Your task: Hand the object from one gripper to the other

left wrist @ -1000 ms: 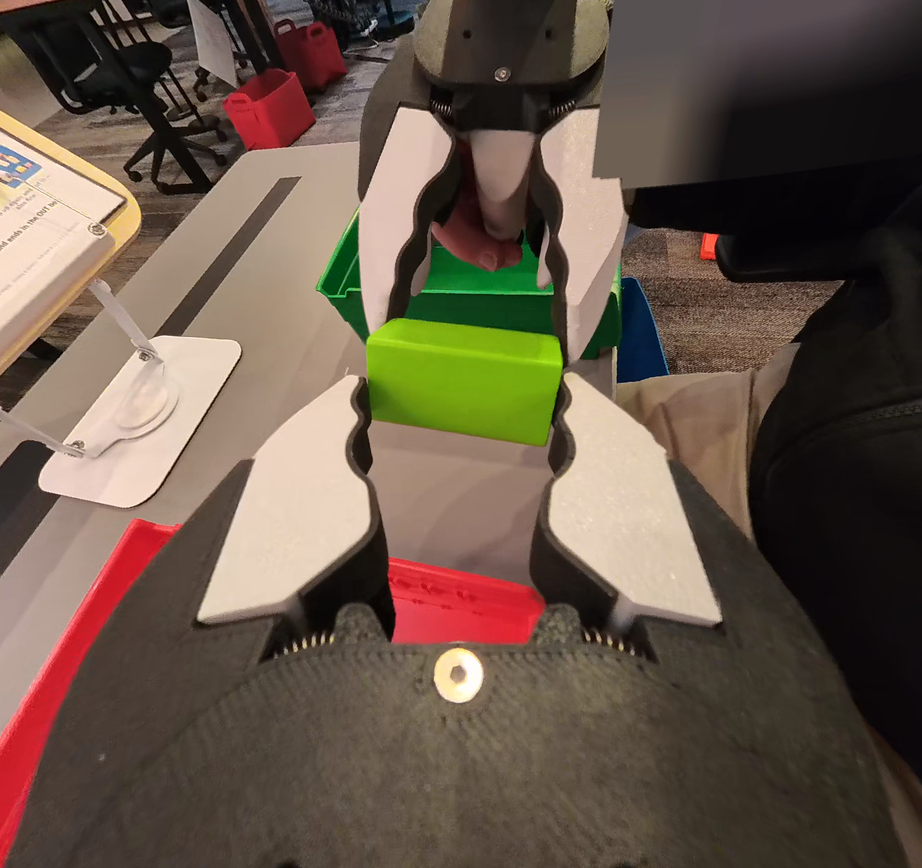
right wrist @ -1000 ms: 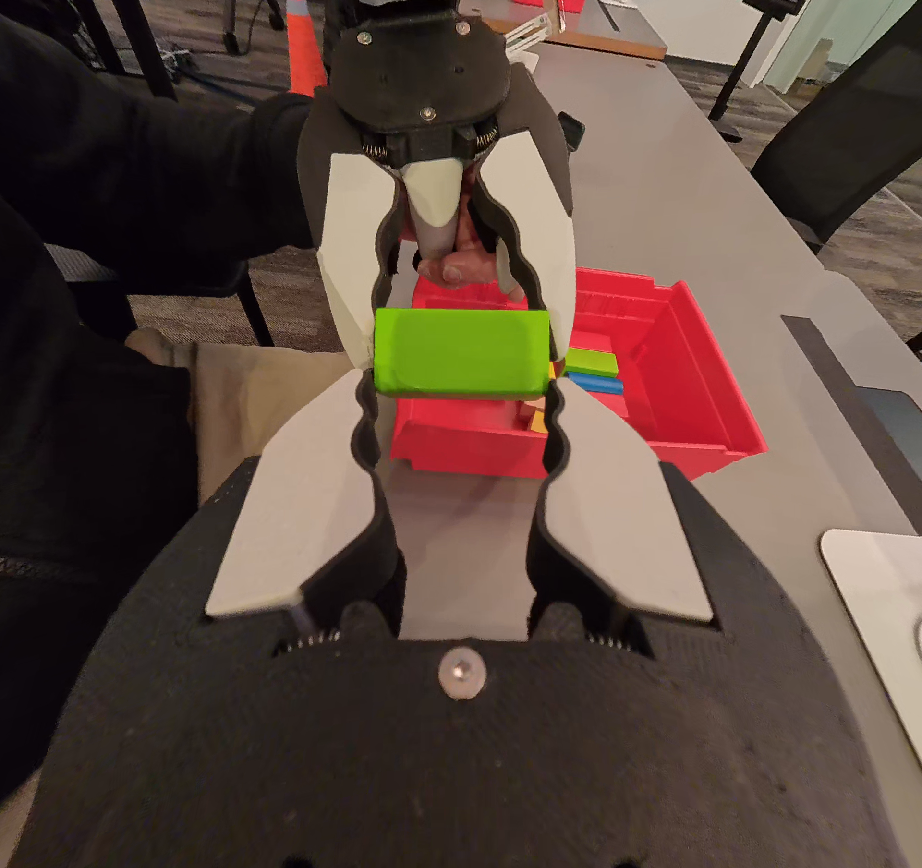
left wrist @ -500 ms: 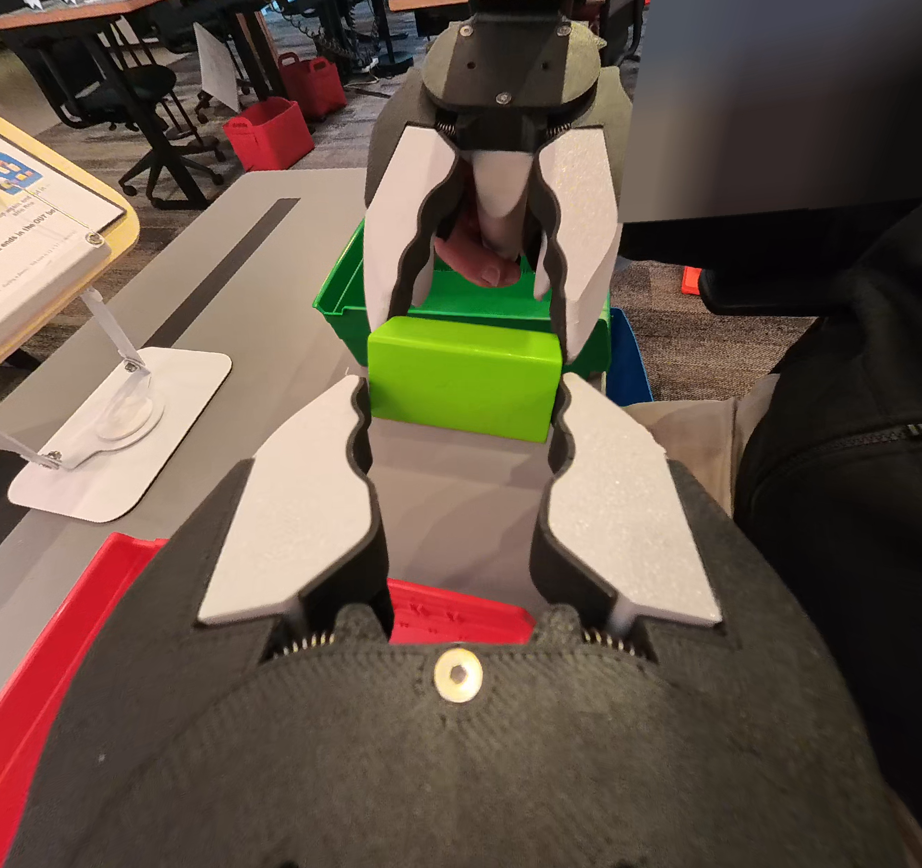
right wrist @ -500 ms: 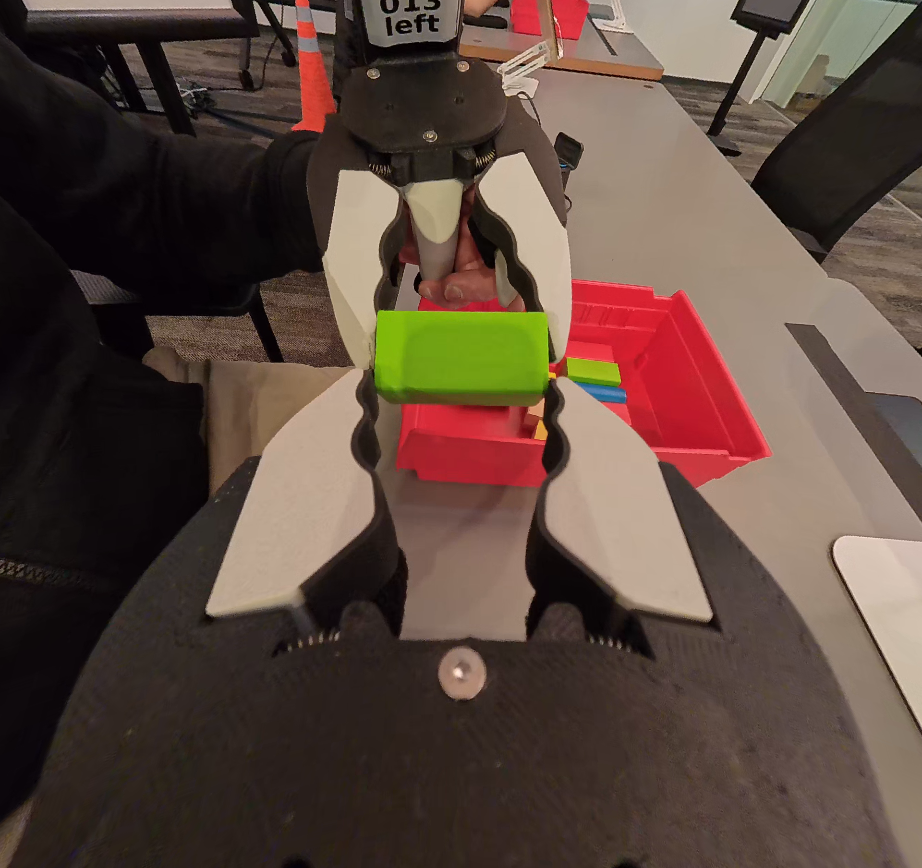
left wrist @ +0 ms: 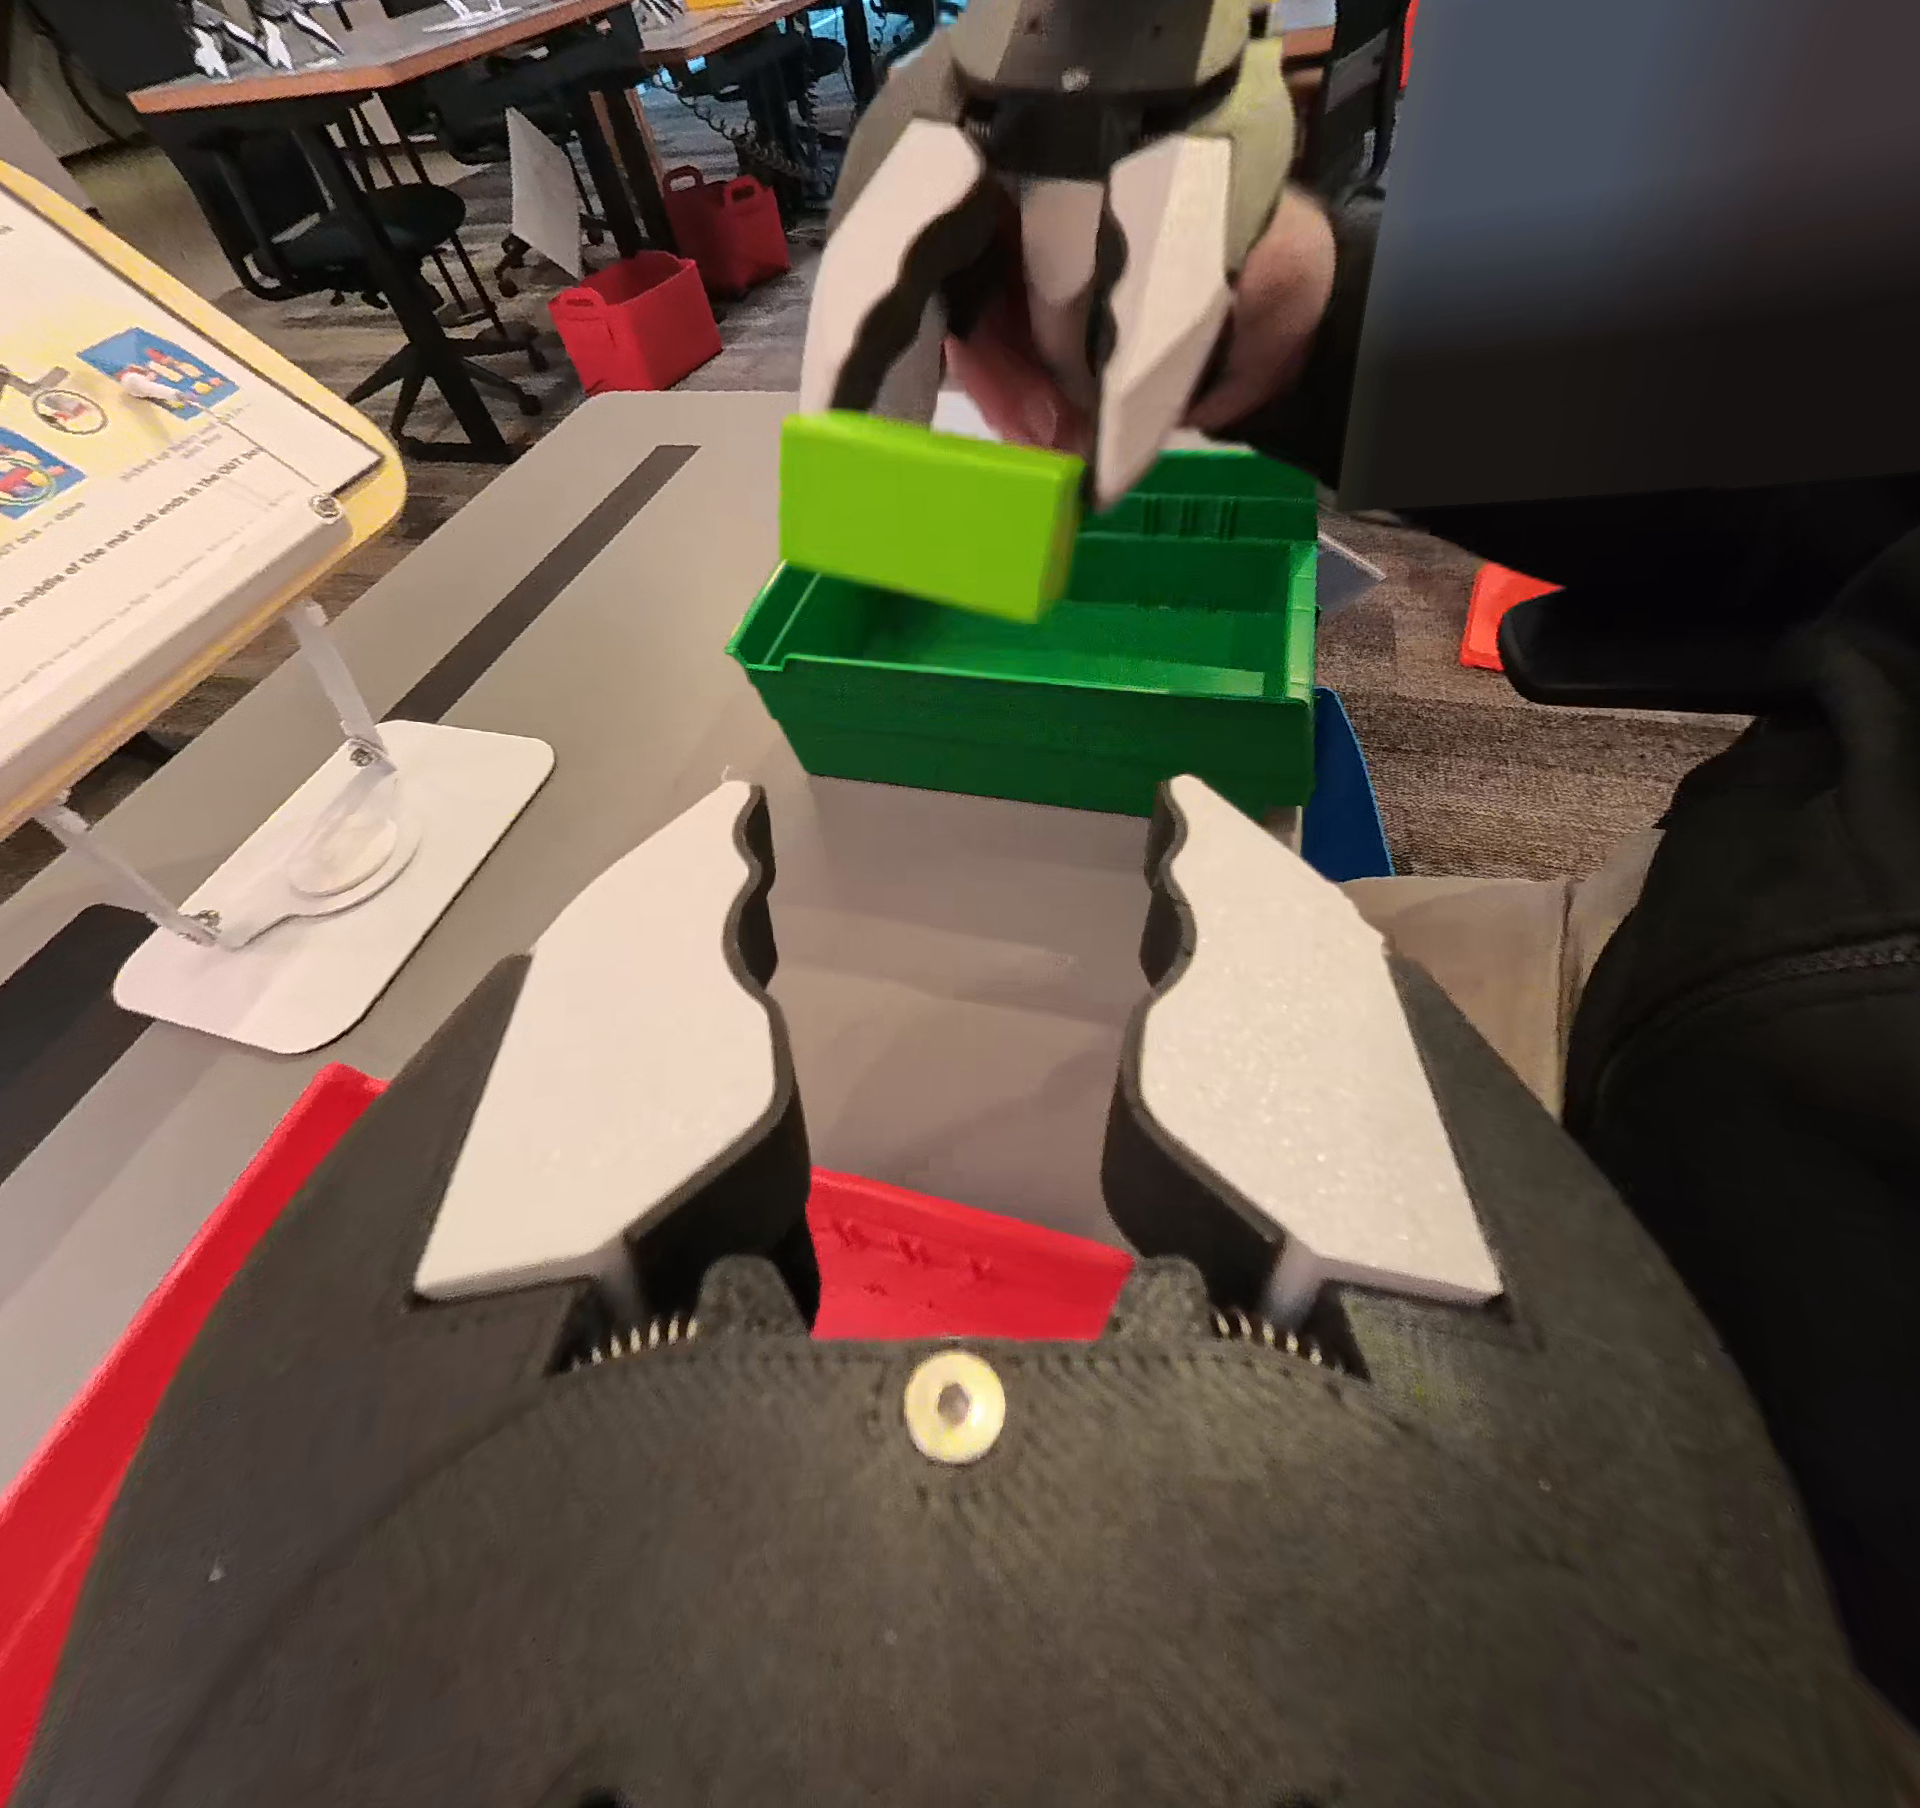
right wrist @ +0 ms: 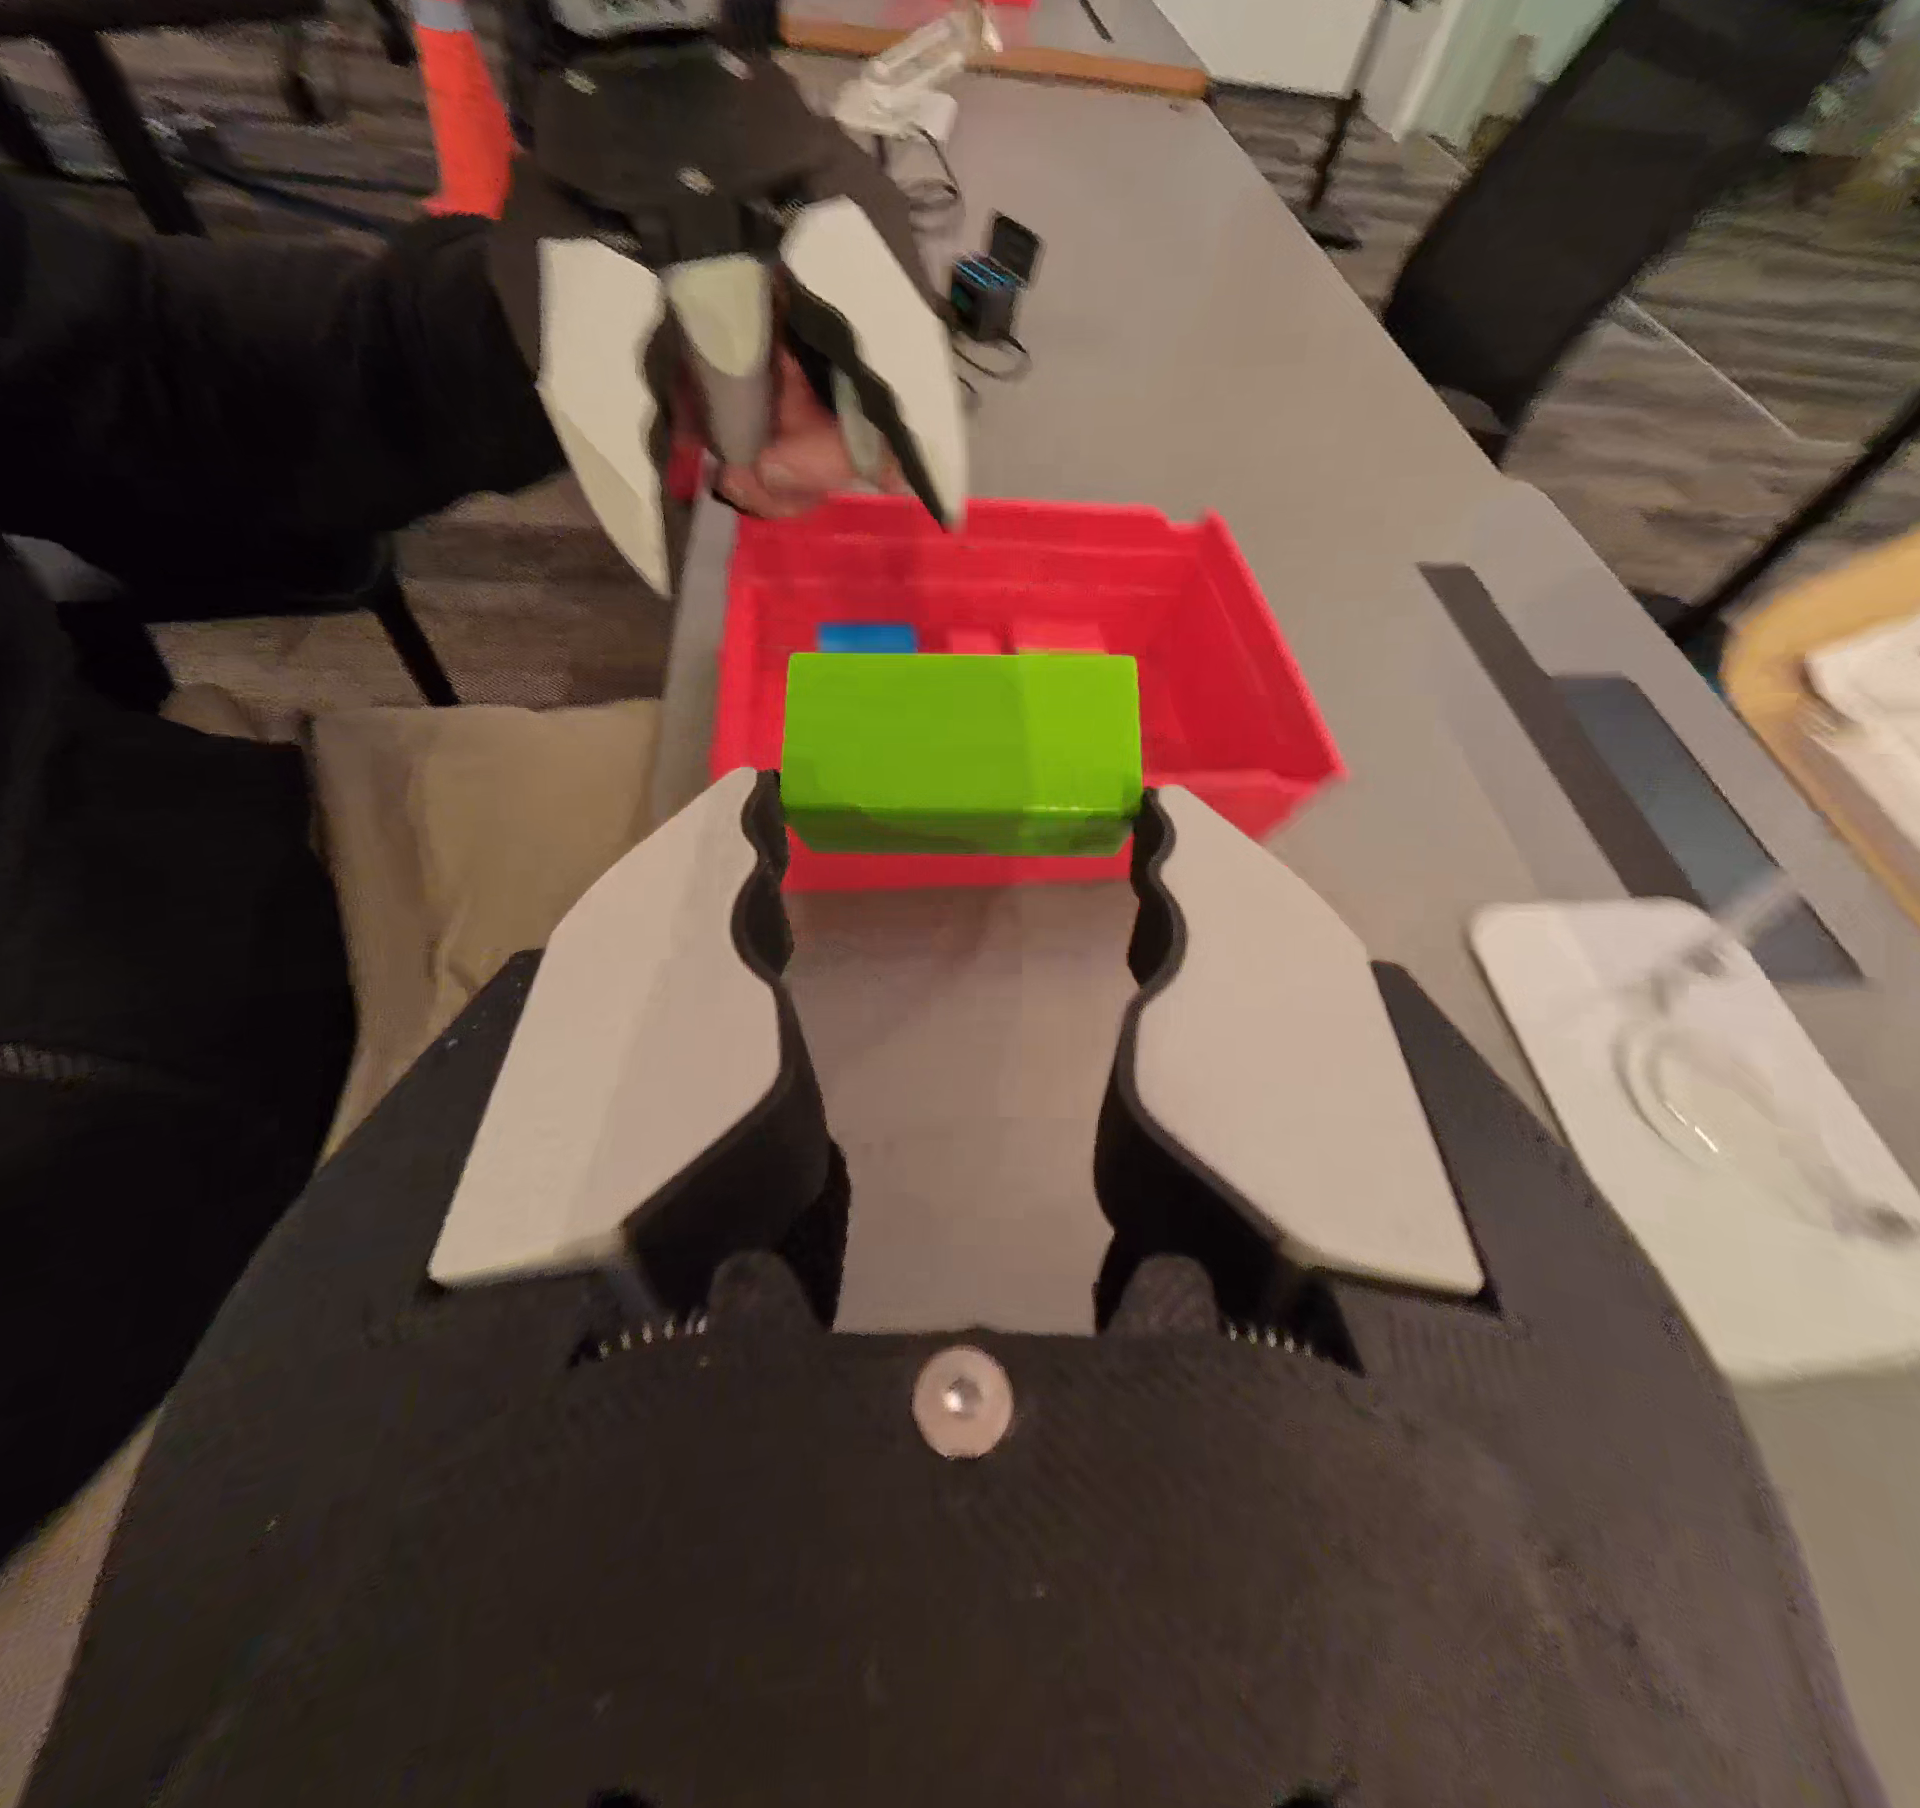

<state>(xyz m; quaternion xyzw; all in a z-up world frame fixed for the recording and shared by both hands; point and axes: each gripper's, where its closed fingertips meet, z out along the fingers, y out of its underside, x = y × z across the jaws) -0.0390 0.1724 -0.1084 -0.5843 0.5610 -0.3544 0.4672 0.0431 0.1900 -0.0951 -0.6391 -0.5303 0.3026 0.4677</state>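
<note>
A lime green block point(right wrist: 961, 750) is clamped between the fingertips of my right gripper point(right wrist: 956, 797), in the air in front of a red bin point(right wrist: 1247, 636). In the left wrist view the same block point(left wrist: 925, 527) hangs tilted in the right gripper point(left wrist: 966, 449), above a green bin point(left wrist: 1039, 709). My left gripper point(left wrist: 961, 792) is open and empty, a short way back from the block. It also shows in the right wrist view point(right wrist: 800, 543), open, above and left of the red bin, apart from the block.
The red bin holds blue and red blocks point(right wrist: 868, 638). A sign stand with a white base point(left wrist: 332, 885) is on the grey table point(left wrist: 623, 615) at left. A small black device point(right wrist: 997, 283) lies farther along the table. An orange cone point(right wrist: 447, 44) stands on the floor. A person's trouser leg point(right wrist: 468, 823) is beside the table edge. The gap from one gripper's tips to the other's is roughly 9 cm.
Both grippers were clamped on the block. Now my left gripper has let go and the two have drawn apart. The block stays in my right gripper.
</note>
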